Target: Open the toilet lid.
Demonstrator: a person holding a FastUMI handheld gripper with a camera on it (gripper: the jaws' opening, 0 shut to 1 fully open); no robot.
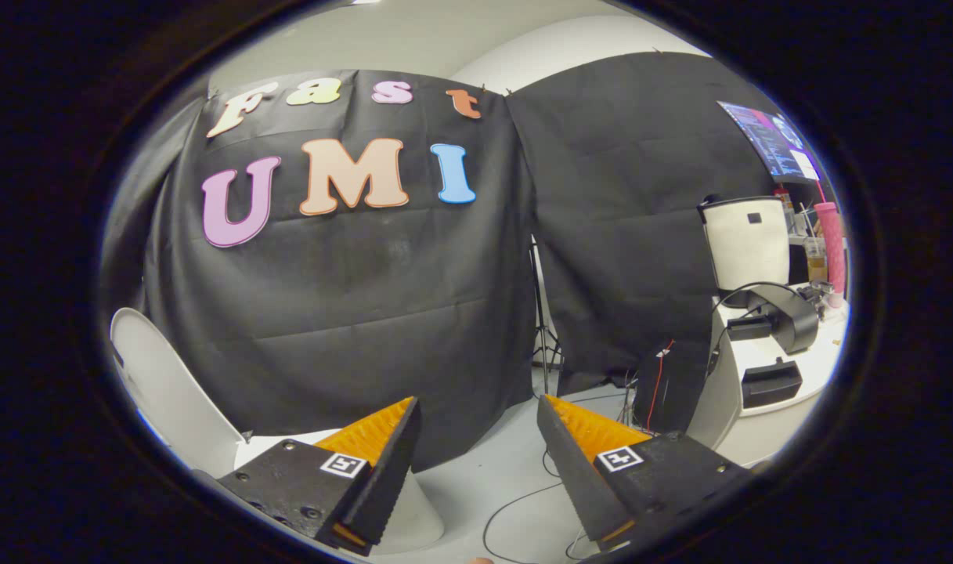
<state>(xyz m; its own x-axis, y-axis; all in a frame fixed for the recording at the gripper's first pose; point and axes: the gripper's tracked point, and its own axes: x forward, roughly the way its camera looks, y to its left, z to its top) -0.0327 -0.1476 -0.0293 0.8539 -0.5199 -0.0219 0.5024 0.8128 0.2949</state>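
The tool (476, 439) is spread wide with nothing between its fingers (382, 462), pointing at the black cloth wall (351, 313). The toilet lid (171, 392) stands raised at the lower left of the frame, leaning towards the cloth, left of the left finger. At the right, a white surface (789, 376) carries a pale bag (746, 243) and dark gear. Cables (523, 509) trail over the floor below.

Pale floor (515, 470), loose cables (515, 501) and white toilet (413, 509) on it
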